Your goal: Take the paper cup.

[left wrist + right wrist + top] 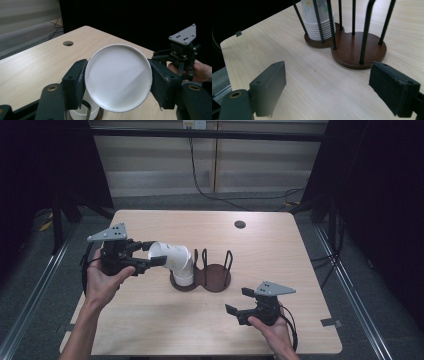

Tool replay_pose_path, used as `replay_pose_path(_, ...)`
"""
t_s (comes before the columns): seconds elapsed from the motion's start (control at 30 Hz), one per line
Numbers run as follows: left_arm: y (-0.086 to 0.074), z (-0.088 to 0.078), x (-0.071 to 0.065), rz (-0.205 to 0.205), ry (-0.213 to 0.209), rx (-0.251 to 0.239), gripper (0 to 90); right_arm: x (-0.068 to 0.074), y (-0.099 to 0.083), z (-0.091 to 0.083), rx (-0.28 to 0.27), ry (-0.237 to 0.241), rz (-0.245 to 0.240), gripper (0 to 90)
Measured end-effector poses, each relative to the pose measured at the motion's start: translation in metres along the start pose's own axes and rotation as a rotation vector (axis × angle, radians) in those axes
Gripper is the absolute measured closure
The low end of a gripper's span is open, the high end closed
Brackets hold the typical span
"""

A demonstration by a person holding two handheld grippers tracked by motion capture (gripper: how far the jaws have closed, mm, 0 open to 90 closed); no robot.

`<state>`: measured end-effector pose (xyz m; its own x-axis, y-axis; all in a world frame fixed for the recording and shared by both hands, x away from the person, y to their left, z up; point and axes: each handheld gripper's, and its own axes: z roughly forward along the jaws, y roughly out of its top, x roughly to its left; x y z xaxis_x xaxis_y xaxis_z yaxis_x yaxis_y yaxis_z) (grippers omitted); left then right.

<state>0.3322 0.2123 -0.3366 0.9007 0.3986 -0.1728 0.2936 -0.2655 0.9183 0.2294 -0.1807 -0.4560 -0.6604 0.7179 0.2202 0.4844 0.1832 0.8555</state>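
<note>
The left gripper (156,254) pinches a white paper cup (171,256) on its side, tilted above the cup stack (184,277) in the dark wooden holder (215,279); whether cup and stack touch is hard to tell. The left gripper view shows the cup's base (118,77), its mouth hidden. The right gripper (239,301) hovers near the holder's right bay, jaws spread wide around nothing. The pale wood desk (280,245) has a cable hole (240,224) beyond the holder; dark curtains surround it.
</note>
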Motion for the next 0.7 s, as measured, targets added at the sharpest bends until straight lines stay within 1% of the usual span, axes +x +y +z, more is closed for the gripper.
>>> replay_pose_path(0.03,-0.003,0.0,0.0,-0.001,0.002,0.004,36.4,0.001,0.001,0.001,0.002,0.003,-0.005,13.5)
replay_pose_path(0.13,-0.01,0.0,-0.002,-0.009,-0.012,0.009,36.4,0.004,0.006,0.003,-0.002,0.017,-0.011,13.5)
replay_pose_path(0.17,-0.011,0.001,-0.004,-0.011,-0.018,0.013,36.4,0.006,0.007,0.005,0.0,0.024,-0.022,13.4)
replay_pose_path(0.2,-0.013,0.001,-0.005,-0.007,-0.026,0.018,36.4,0.007,0.008,0.006,0.002,0.026,-0.029,13.4)
replay_pose_path(0.27,-0.015,0.001,-0.007,0.001,-0.035,0.024,36.4,0.01,0.011,0.009,0.005,0.044,-0.045,13.4)
replay_pose_path(0.3,-0.017,0.001,-0.009,-0.004,-0.046,0.022,36.4,0.011,0.012,0.011,0.006,0.05,-0.043,13.4)
replay_pose_path(0.33,-0.017,0.002,-0.01,0.003,-0.054,0.032,36.4,0.012,0.014,0.012,0.008,0.055,-0.044,13.4)
replay_pose_path(0.4,-0.018,0.003,-0.011,0.0,-0.067,0.037,36.4,0.013,0.018,0.014,-0.002,0.076,-0.048,13.4)
replay_pose_path(0.47,-0.018,0.004,-0.013,-0.001,-0.088,0.038,36.4,0.015,0.024,0.015,-0.012,0.106,-0.046,13.4)
replay_pose_path(0.5,-0.019,0.005,-0.015,0.0,-0.099,0.039,36.4,0.016,0.026,0.015,-0.02,0.114,-0.046,13.4)
replay_pose_path(0.53,-0.019,0.006,-0.016,0.001,-0.108,0.045,36.4,0.017,0.029,0.016,-0.029,0.119,-0.051,13.4)
replay_pose_path(0.63,-0.018,0.007,-0.02,0.003,-0.135,0.048,36.4,0.02,0.037,0.017,-0.045,0.157,-0.07,13.4)
replay_pose_path(0.7,-0.017,0.007,-0.022,0.008,-0.141,0.045,36.4,0.023,0.044,0.018,-0.053,0.172,-0.093,13.3)
